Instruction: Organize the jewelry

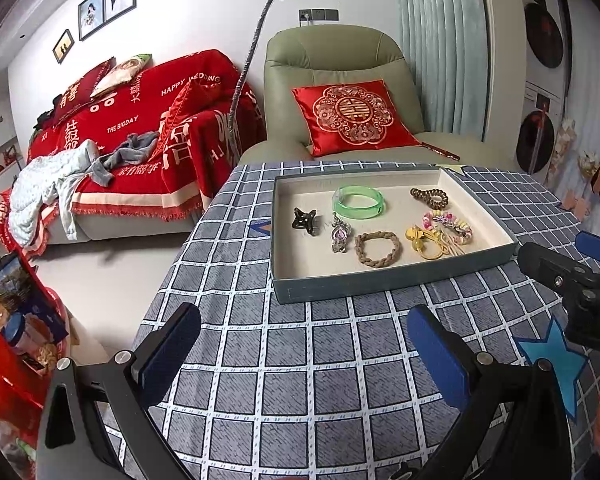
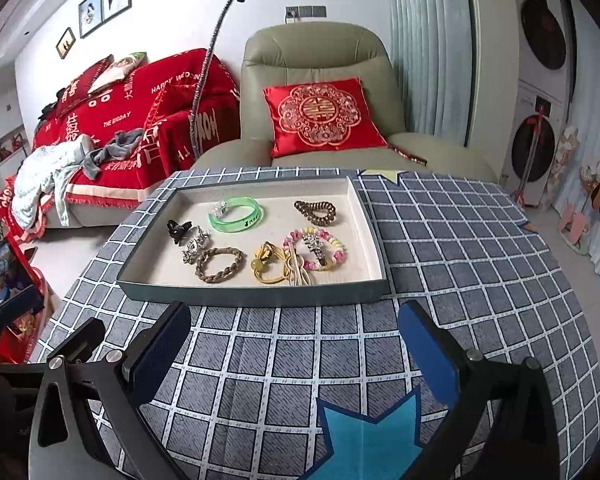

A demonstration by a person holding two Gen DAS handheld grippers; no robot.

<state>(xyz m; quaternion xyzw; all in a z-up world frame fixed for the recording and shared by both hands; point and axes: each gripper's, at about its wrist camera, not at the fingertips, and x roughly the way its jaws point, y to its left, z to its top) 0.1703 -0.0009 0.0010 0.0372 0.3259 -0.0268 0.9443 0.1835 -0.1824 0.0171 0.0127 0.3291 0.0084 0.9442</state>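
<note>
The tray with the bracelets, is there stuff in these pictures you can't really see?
- Tray, right wrist view: the near wall hides the floor strip just behind it.
- Yellow hair tie and hairpins: tangled, too small to count.
- Green bangle: its dark mark is too small to read.
- Right gripper, left wrist view: cut off by the frame edge.
- Blue star: its lower points are cut off.

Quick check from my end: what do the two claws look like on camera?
Both match: the left claw and right claw have black angular metal arms with silver screw heads and flat blue textured pads on the fingers. No cables or sleeves show.
</note>
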